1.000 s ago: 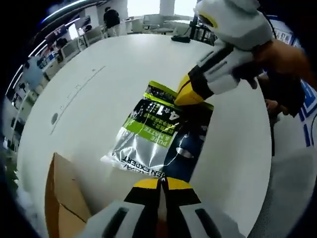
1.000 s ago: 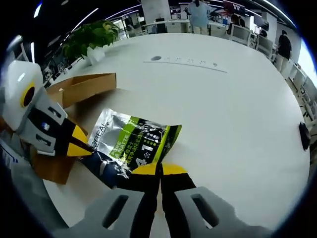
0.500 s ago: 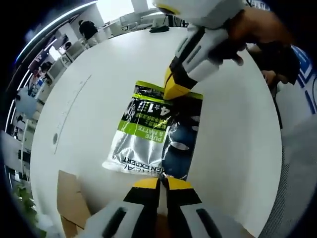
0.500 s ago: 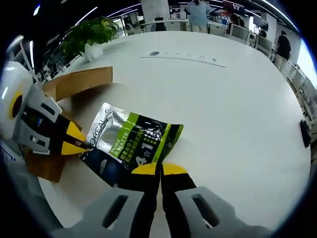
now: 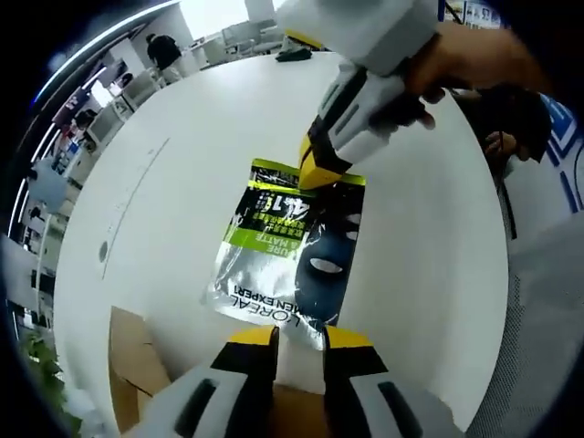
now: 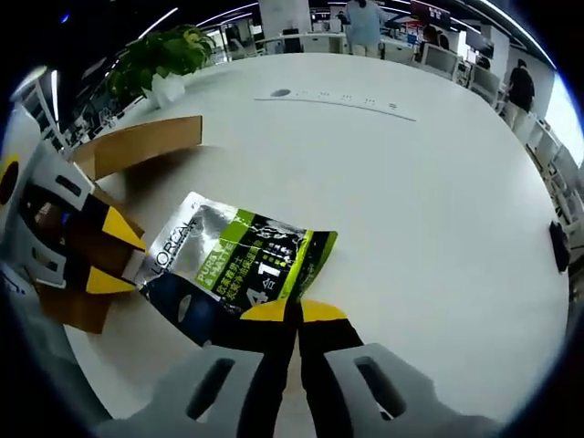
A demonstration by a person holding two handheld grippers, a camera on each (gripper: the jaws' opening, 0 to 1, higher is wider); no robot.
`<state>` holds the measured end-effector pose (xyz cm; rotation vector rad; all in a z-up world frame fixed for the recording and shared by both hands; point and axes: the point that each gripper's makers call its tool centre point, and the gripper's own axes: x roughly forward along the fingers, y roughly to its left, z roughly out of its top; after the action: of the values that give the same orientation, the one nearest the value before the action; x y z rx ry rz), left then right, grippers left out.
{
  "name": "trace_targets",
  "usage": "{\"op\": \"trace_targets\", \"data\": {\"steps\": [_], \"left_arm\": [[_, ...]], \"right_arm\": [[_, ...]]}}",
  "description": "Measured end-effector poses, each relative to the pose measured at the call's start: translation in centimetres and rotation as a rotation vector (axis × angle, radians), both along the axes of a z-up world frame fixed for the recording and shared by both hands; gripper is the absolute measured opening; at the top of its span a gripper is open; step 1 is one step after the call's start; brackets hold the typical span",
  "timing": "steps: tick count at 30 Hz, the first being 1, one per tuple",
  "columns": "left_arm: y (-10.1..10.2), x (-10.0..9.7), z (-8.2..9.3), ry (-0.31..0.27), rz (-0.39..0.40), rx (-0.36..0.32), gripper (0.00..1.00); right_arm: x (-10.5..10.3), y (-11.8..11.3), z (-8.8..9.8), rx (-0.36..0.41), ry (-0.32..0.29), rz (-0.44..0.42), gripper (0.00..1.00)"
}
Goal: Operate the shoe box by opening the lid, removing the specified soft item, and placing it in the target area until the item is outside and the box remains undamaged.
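A silver, green and dark blue face-mask pouch (image 5: 274, 246) (image 6: 237, 265) lies flat on the round white table (image 5: 182, 155). My right gripper (image 6: 297, 312) is shut on the pouch's green end; in the left gripper view that gripper (image 5: 315, 172) comes in from the upper right. My left gripper (image 5: 299, 339) stands open just off the pouch's silver end, with a clear gap between its yellow tips. Seen from the right gripper view, the left gripper (image 6: 114, 255) has its jaws spread beside the pouch's corner. The brown cardboard shoe box (image 5: 128, 360) (image 6: 146, 146) sits behind the left gripper with a flap up.
A potted plant (image 6: 164, 59) stands on the table's far edge beyond the box. A socket strip (image 6: 338, 100) is set into the tabletop. A small black object (image 6: 558, 248) lies near the right rim. A person's hand (image 5: 474, 64) holds the right gripper.
My left gripper has opened and let go of the pouch's silver end, drawing back slightly. The right gripper keeps its hold on the green end.
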<state>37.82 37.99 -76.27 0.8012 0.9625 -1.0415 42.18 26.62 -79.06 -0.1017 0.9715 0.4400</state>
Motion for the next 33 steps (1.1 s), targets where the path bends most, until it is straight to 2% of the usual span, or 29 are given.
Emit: {"op": "trace_targets", "data": {"steps": [12,20,33], "left_arm": [[-0.9,-0.1,2.8,-0.004,0.064,-0.116,0.22],[-0.3,-0.6,4.8,-0.005,0.119,-0.189,0.24],[1.3,-2.0,8.2,0.005,0.239,-0.326,0.29]], "right_arm": [[-0.2,-0.7,0.3,-0.046,-0.022,0.021,0.1],[-0.3,-1.2,1.8,-0.05,-0.062,0.027,0.16],[-2.3,-0.2,5.6,-0.008,-0.108,0.038,0.24]]}}
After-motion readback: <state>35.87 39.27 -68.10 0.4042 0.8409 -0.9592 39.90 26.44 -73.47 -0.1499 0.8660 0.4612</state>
